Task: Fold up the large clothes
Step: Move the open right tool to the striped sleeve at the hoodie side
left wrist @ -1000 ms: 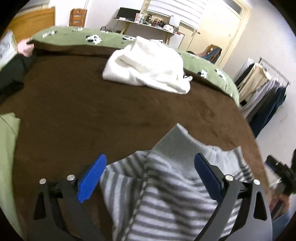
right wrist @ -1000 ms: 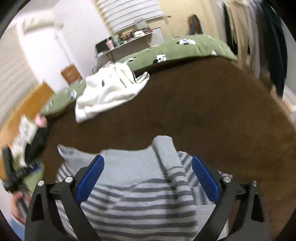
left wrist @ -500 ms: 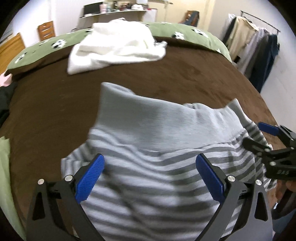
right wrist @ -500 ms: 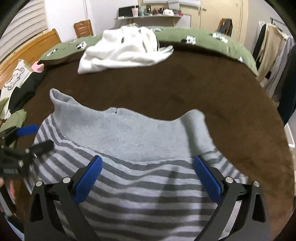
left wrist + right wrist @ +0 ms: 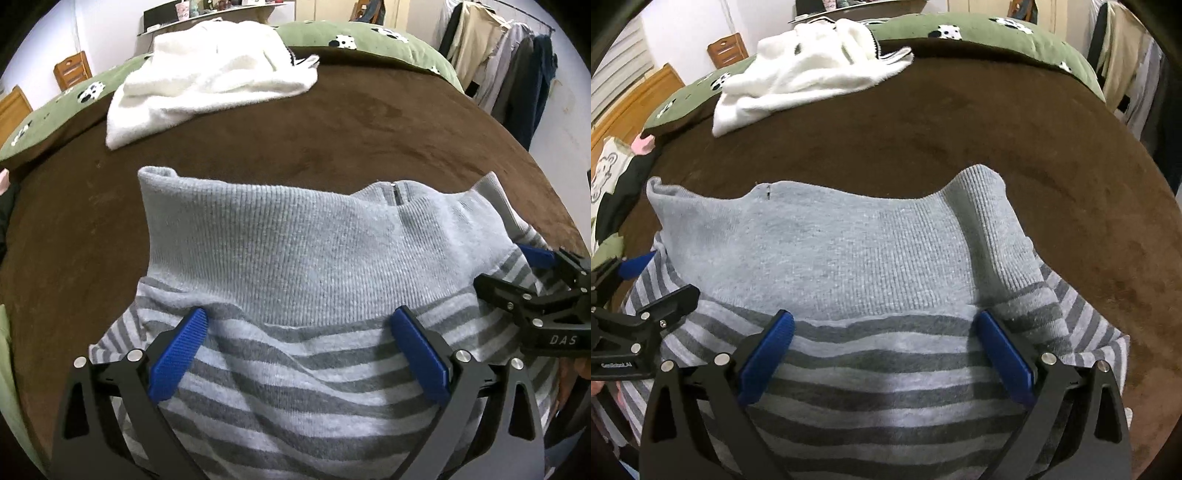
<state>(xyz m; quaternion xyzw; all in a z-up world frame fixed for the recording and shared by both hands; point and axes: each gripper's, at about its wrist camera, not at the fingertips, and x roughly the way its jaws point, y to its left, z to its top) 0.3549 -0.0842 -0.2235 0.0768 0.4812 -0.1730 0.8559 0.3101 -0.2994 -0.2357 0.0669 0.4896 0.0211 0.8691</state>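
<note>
While both tools hover with jaws spread wide, left gripper (image 5: 299, 350) and right gripper (image 5: 884, 349) grip nothing; the striped sweater (image 5: 303, 369) fills lower centre of both views, plain grey ribbed band (image 5: 827, 258) toward frame centre, lying on the brown blanket (image 5: 369, 125). White garment (image 5: 207, 74) sits upper left, well apart. Green panda-print bedding (image 5: 979, 33) along top. Hanging clothes (image 5: 517, 55) upper right. Nothing blocks the sweater.
</note>
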